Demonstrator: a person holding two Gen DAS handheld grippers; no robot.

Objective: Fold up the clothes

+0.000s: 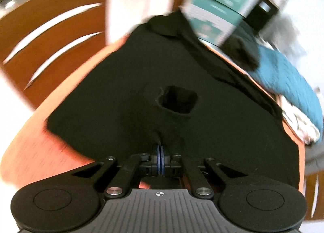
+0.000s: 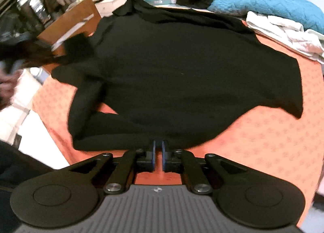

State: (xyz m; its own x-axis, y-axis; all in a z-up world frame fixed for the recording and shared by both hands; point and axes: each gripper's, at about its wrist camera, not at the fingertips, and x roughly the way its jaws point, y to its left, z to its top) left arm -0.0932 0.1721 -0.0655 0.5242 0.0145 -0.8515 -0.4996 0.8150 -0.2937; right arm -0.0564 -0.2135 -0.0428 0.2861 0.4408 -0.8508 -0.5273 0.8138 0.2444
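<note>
Two grippers: left gripper (image 1: 160,152) fingers pinch limp black sweater (image 2: 182,75) hem, right gripper (image 2: 158,148) fingers narrowly parted, empty; grip edges.

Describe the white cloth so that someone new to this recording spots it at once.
Start at the orange table and the black shirt spread across it. Past the shirt's far right edge lies the white cloth, crumpled against a teal quilt. It is the only pale fabric on the table.
</note>
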